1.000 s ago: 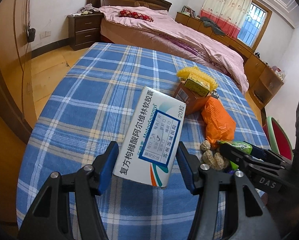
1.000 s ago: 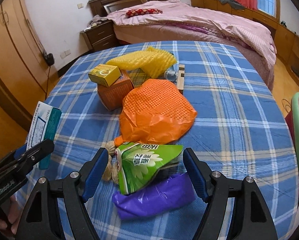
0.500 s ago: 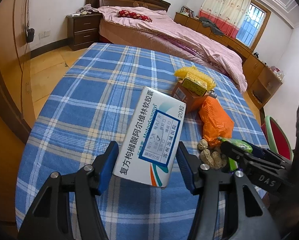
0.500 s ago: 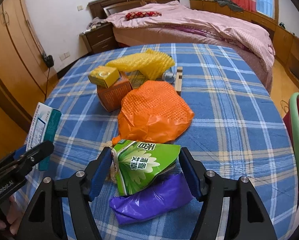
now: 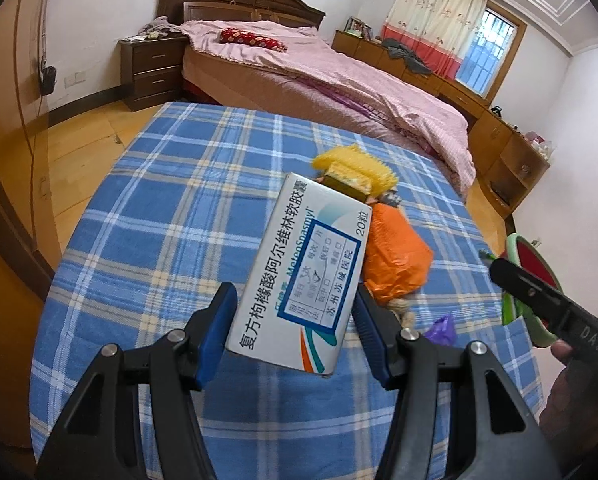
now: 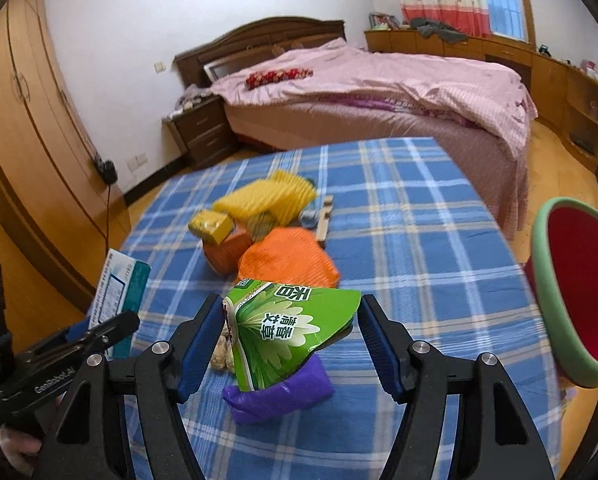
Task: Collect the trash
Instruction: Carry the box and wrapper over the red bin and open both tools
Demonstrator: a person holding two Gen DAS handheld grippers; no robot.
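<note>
Left gripper (image 5: 295, 338): blue fingers (image 5: 218, 336) clenched on a white medicine box (image 5: 299, 276), blue Chinese print, pharmacy label, teal-orange swoosh; box tilted, held above the surface (image 5: 171, 216). Right gripper (image 6: 291, 344): fingers (image 6: 373, 340) grasping a crumpled green packet (image 6: 287, 328) with white lettering, lifted clear of the purple bag (image 6: 279, 392) beneath it. Beyond on the blue plaid surface: orange bag (image 6: 287, 258), peanuts (image 6: 223, 354) beside the left finger, yellow box (image 6: 211, 226) on an orange box (image 6: 225, 254), yellow foam net (image 6: 267, 198). Red bin (image 6: 579, 300) with green rim at right, off the surface edge.
</note>
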